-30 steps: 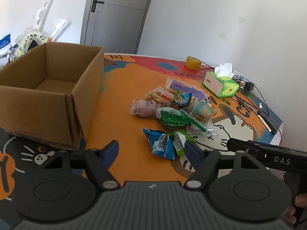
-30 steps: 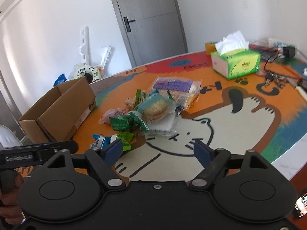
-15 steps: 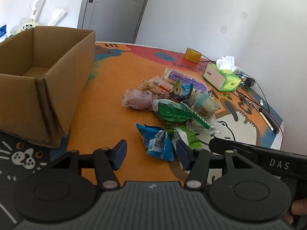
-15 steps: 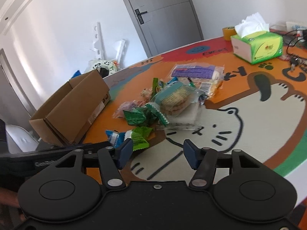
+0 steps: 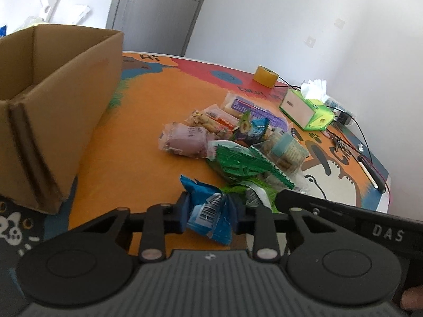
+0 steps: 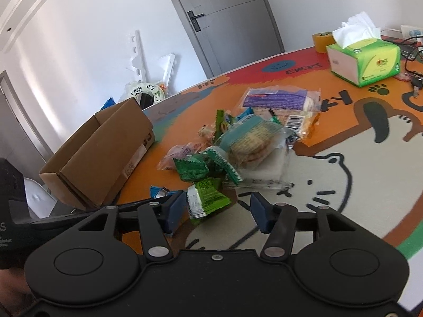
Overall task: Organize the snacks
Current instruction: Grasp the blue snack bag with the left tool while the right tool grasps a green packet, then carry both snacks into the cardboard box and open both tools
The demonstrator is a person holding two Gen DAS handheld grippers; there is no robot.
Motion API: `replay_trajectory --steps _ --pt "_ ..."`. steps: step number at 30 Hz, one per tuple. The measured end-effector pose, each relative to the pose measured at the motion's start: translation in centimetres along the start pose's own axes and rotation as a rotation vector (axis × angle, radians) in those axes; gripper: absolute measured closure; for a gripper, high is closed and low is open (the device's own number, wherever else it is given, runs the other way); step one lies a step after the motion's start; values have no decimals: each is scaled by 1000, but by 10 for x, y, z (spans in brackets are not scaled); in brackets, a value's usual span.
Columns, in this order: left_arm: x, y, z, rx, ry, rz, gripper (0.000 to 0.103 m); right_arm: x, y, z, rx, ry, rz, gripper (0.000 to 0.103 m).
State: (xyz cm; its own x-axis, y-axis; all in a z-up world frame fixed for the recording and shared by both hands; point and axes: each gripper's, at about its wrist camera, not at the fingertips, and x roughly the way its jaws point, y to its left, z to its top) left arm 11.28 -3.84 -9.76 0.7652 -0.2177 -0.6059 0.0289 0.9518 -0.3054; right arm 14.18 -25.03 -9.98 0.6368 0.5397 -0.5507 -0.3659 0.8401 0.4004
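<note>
A pile of snack packets (image 5: 238, 142) lies on the orange cat-print table mat (image 5: 148, 121). My left gripper (image 5: 211, 212) has its fingers closed around a blue snack packet (image 5: 211, 211) at the near edge of the pile. My right gripper (image 6: 215, 211) is open, its fingers either side of a light green packet (image 6: 207, 195), not touching it. An open brown cardboard box (image 5: 53, 100) stands to the left; it also shows in the right wrist view (image 6: 100, 153). Dark green packets (image 6: 201, 166) and a cracker pack (image 6: 251, 142) lie just beyond.
A green tissue box (image 6: 364, 58) and a yellow tape roll (image 5: 264, 75) stand at the far right of the table. Cables and a pen (image 5: 370, 169) lie near the right edge. A grey door (image 6: 224, 18) is behind the table.
Both grippers moved forward and down to the pile. The left fingers closed onto the blue packet. The right fingers narrowed around the light green packet.
</note>
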Motion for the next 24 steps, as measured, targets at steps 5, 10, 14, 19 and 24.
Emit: replay_trajectory --steps 5,10,14,19,24 --pt "-11 8 -1 -4 -10 22 74 13 8 0 -3 14 17 46" --pt "-19 15 -2 -8 -17 43 75 27 18 -3 -32 27 1 41" --pt "-24 21 -2 -19 -21 50 75 31 26 -8 -88 29 -27 65" --pt "-33 18 0 -12 -45 35 75 25 23 -7 -70 42 5 70" --pt "-47 12 4 9 -80 22 75 13 25 -4 -54 14 20 72"
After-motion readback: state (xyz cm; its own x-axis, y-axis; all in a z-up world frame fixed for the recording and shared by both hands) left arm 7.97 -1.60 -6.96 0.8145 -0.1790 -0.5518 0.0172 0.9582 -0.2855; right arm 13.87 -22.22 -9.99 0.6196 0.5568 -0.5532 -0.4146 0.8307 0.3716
